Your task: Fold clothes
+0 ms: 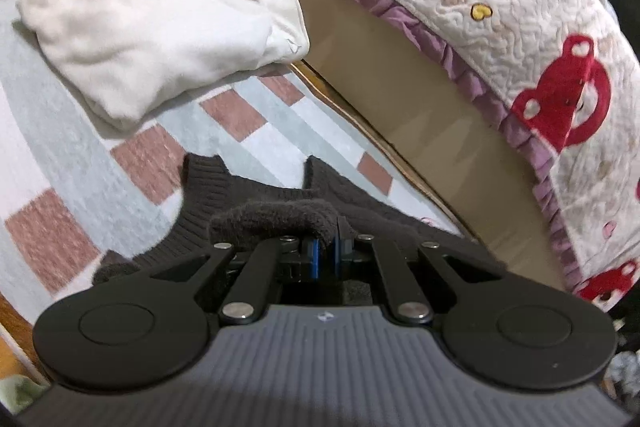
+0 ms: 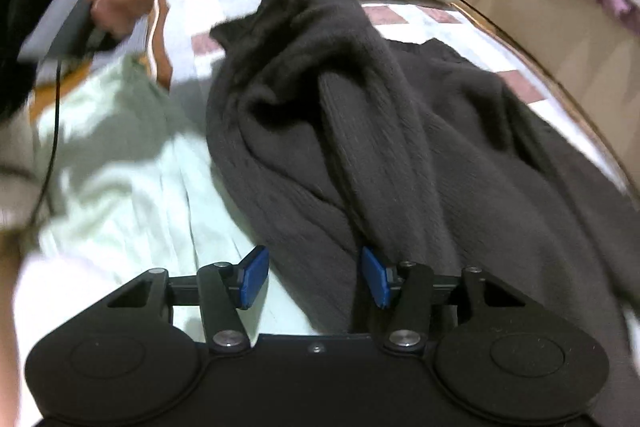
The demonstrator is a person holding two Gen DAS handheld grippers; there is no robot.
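**Sweater (image 2: 360, 131) half up, half down**

Lies in a dark, crumpled heap on the checked sheet (image 1: 248, 115), with one end pulled up off the bed. Hangs from the left gripper (image 1: 328, 251), jaws squeezed shut on a fuzzy fold of it. Looks twisted in the middle, with a thick ridge running down toward the right gripper (image 2: 316, 279). Jaws there wide apart, blue pads on each side of the ridge, not pinching yet.

Could go wrong in a few ways:

- Might slip out on the left, because only a small fold is pinched and the knit is soft and heavy.
- Might grab too many layers on the right, because the ridge is bunched up. Would make a lumpy fold.
- Might grab the pale green cloth (image 2: 120, 163) too, lying just beside the sweater under the left pad.
- Might stay twisted if pulled flat without shaking out first.
- Might bump the folded white top (image 1: 152, 39), resting near the far end of the sweater, and mess it up.

No basket, box or drawer to be seen. Only the bed, with the bear quilt (image 1: 500, 7) off to one side.
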